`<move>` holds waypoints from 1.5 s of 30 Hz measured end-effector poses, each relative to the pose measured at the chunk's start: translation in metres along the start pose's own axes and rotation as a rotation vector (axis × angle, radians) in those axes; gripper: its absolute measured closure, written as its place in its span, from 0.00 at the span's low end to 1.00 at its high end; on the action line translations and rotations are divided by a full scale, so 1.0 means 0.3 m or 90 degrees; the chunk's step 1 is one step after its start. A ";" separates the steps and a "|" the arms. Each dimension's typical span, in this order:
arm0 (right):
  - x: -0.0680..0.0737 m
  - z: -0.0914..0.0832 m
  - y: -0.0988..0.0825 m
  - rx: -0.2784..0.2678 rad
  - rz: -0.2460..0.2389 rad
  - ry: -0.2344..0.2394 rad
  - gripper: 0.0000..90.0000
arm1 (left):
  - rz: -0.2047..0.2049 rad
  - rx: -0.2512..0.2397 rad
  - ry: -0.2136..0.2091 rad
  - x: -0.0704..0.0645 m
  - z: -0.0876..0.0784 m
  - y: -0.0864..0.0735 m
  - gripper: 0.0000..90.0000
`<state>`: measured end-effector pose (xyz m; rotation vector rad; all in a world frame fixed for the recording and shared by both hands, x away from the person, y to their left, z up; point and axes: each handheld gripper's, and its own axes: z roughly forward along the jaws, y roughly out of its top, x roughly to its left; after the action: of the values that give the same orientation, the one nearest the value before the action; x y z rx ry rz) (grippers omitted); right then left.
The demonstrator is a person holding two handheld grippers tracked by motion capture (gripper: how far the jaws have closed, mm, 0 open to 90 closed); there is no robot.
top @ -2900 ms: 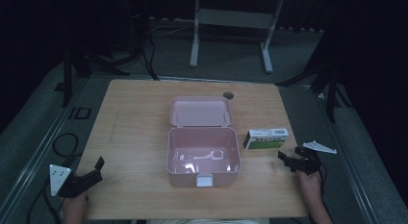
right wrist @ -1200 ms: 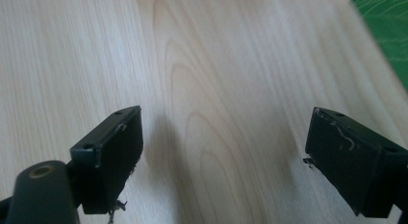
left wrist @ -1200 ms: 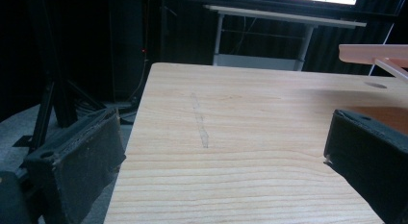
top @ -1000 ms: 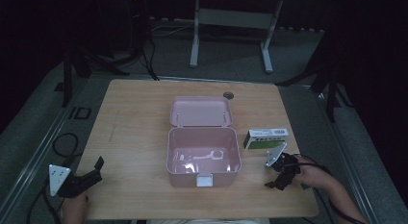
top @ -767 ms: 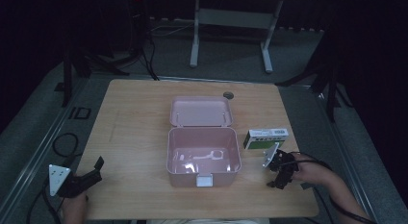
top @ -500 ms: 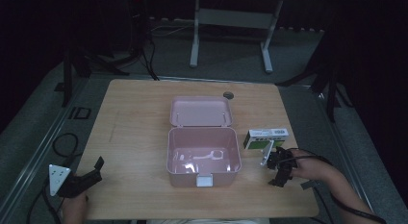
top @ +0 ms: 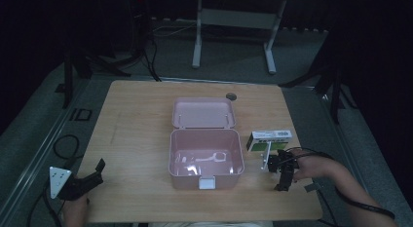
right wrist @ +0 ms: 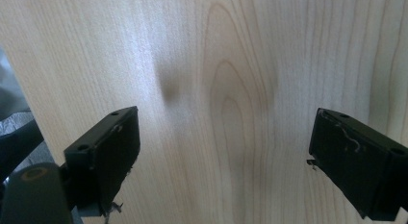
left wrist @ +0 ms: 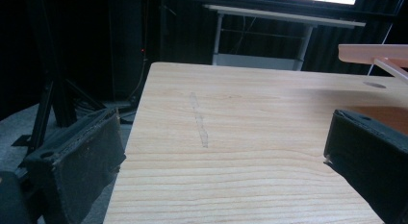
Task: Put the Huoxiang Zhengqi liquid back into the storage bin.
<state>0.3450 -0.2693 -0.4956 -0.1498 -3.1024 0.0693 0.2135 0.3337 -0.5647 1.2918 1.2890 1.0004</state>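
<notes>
Two tongs: left tongs (top: 92,176) rest at the near left corner of the table (top: 141,120); right tongs (top: 277,166) hover near the right edge, just in front of the small green-and-white carton (top: 269,139).
Step in hand (judged): reaching for the carton, presumably to place it in the open pink box (top: 205,159).
Carton position: lying flat on the table, long side towards the person, just right of the pink box and apart from its wall.
Pink box: lid (top: 203,112) folded back flat behind it; interior looks empty, latch facing the person.
Right tongs, state: jaws spread wide with nothing between them; the right gripper view looks straight down on bare wood grain.
Right tongs, pose: pointed steeply down at the table, hand (top: 311,166) behind them, forearm entering from the lower right corner of the high view.
Left tongs, state: jaws apart and empty; the left gripper view looks low across the table top, with the box lid's edge (left wrist: 373,53) at far right.
Left tongs, pose: nearly level, aimed towards the table's middle, hand at the table edge.
Doing it well: advance the right tongs until the carton lies between the jaws, turn them to span its short width, and close near its middle so it lifts level.
Risk (judged): closing on one end could make the light carton swing or slip.
Clearance: lift above the box's right wall before moving across.
</notes>
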 end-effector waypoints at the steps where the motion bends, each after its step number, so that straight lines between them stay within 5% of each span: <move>1: 0.001 0.000 0.003 0.003 -0.002 0.004 0.12 | 0.000 0.000 0.000 0.000 0.000 0.000 0.00; 10: -0.011 0.019 0.011 0.045 -0.001 0.031 0.12 | 0.000 -0.001 -0.001 0.001 0.000 0.000 0.00; 15: -0.011 0.002 0.011 0.028 -0.019 0.030 0.16 | 0.000 -0.001 0.000 0.000 0.000 0.000 0.00; 18: -0.020 -0.033 0.013 0.027 -0.022 0.001 0.17 | 0.001 0.000 0.000 0.000 0.000 0.000 0.00; 31: -0.050 -0.163 0.023 -0.004 -0.035 -0.042 0.23 | 0.001 -0.001 -0.001 0.000 0.000 0.000 0.00; 45: -0.143 -0.306 0.005 -0.040 -0.032 -0.103 0.30 | 0.000 0.000 -0.001 0.000 0.000 0.000 0.00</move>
<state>0.3910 -0.2682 -0.4053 -0.0714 -3.2692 -0.0189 0.2136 0.3337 -0.5647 1.2930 1.2873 0.9987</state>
